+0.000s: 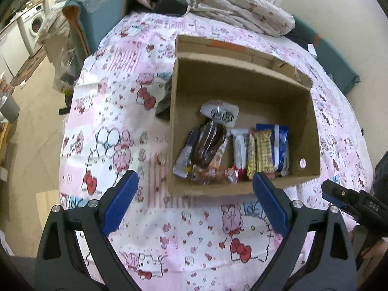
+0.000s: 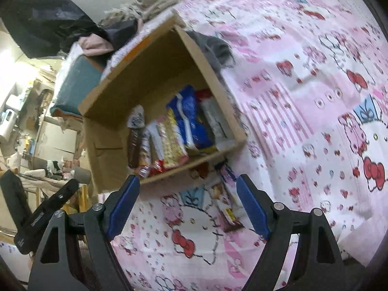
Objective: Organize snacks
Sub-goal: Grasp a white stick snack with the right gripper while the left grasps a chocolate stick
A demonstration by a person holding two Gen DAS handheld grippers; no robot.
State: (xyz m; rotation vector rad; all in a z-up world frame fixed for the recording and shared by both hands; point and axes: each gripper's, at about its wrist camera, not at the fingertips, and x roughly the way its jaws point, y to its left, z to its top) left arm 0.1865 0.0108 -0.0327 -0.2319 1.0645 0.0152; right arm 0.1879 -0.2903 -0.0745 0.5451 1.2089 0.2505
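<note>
An open cardboard box (image 1: 308,131) stands on a pink cartoon-print sheet (image 1: 116,111). Several snack packets lie inside: a brown one (image 1: 208,143), a yellow one (image 1: 263,152), a blue one (image 1: 278,145). My left gripper (image 1: 195,198) is open and empty, just short of the box's near wall. In the right wrist view the box (image 2: 106,145) holds the same packets, with the blue one (image 2: 189,116) upright. My right gripper (image 2: 188,201) is open and empty above a loose snack packet (image 2: 226,203) lying on the sheet beside the box.
Folded bedding (image 1: 242,7) and dark clothes (image 1: 169,0) lie beyond the box. A grey cloth (image 2: 213,46) lies against the box's far side. The bed's left edge drops to a floor with a washing machine (image 1: 34,24) and a bin (image 1: 8,109).
</note>
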